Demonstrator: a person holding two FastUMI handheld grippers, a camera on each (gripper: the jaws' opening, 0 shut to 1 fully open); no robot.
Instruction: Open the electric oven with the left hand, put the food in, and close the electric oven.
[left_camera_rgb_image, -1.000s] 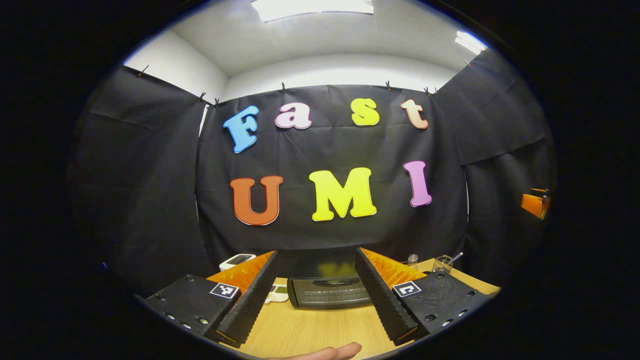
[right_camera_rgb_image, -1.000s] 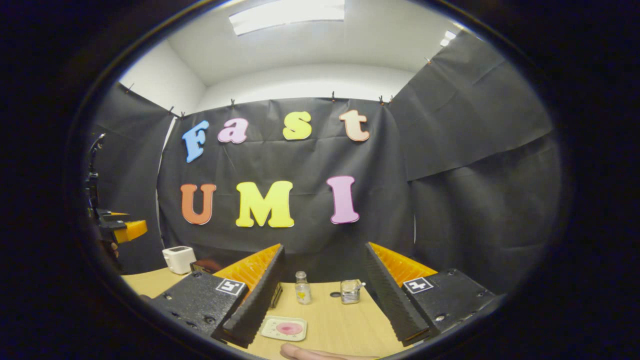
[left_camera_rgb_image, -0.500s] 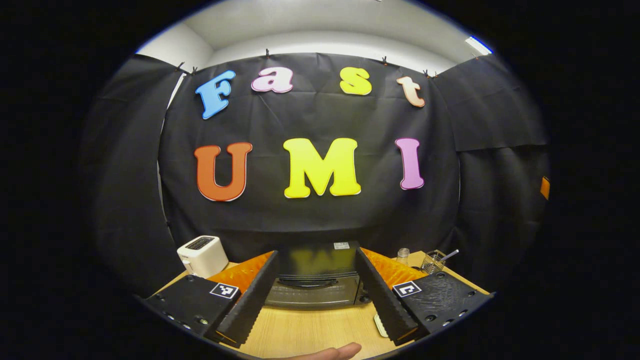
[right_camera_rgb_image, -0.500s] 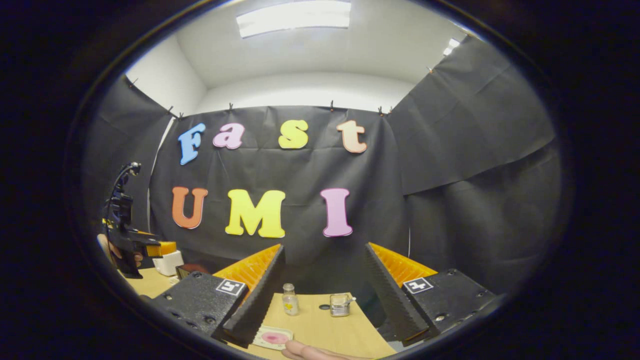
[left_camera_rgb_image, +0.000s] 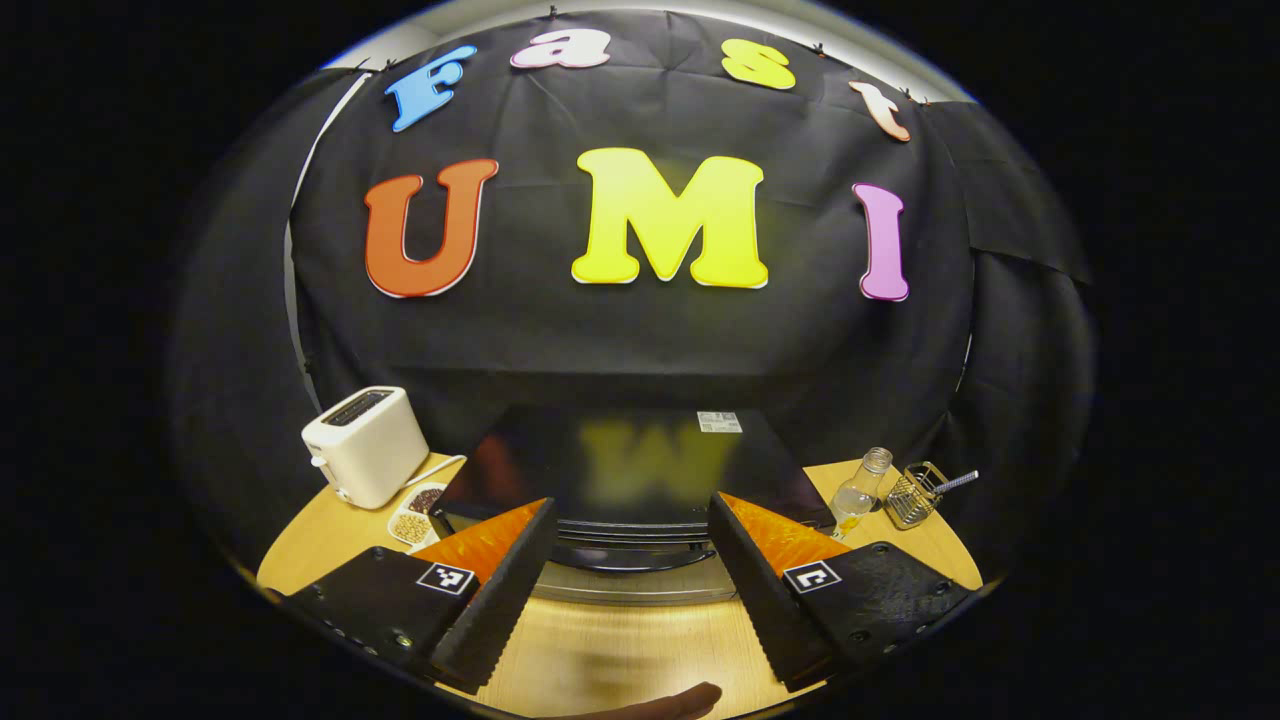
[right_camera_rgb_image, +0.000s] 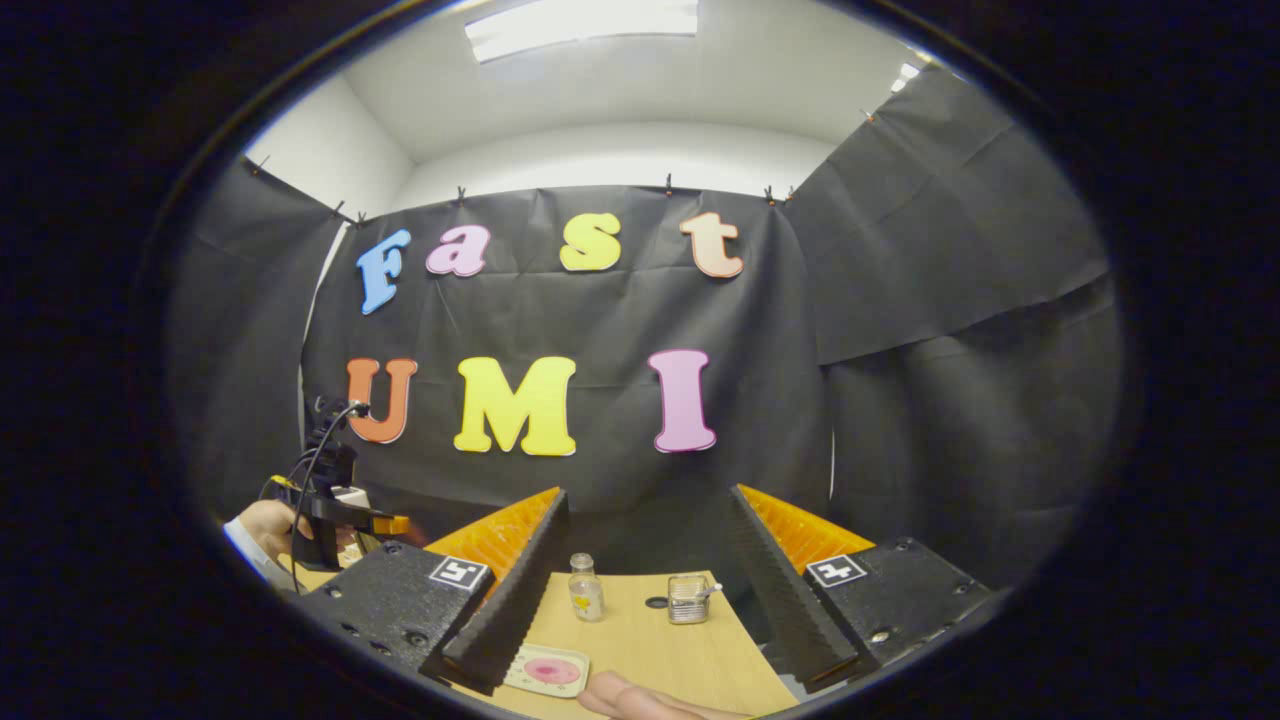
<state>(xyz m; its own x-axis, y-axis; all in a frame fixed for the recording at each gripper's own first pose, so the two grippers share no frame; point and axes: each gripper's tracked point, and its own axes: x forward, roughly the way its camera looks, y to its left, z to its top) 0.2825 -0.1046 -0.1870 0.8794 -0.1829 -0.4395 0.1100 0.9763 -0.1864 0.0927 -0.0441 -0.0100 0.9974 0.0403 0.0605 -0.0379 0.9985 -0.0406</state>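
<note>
— What does the electric oven (left_camera_rgb_image: 625, 470) look like from where you are?

— Dark and boxy, with a glossy black top and a small pale sticker near its back right corner. Its door is shut; a curved dark handle runs across the front above a silvery strip. It sits on the wooden bench (left_camera_rgb_image: 600, 655), straight ahead between my left gripper (left_camera_rgb_image: 630, 585) fingers.

— And your jaws?

— Both pairs stand wide apart, holding nothing. My right gripper (right_camera_rgb_image: 650, 600) hangs over the bench's right part, near a small plate of pink food (right_camera_rgb_image: 547, 671).

— Anything beside the oven?

— A white toaster (left_camera_rgb_image: 365, 445) to its left, a glass bottle (left_camera_rgb_image: 858, 490) and a wire basket (left_camera_rgb_image: 915, 493) to its right.
</note>
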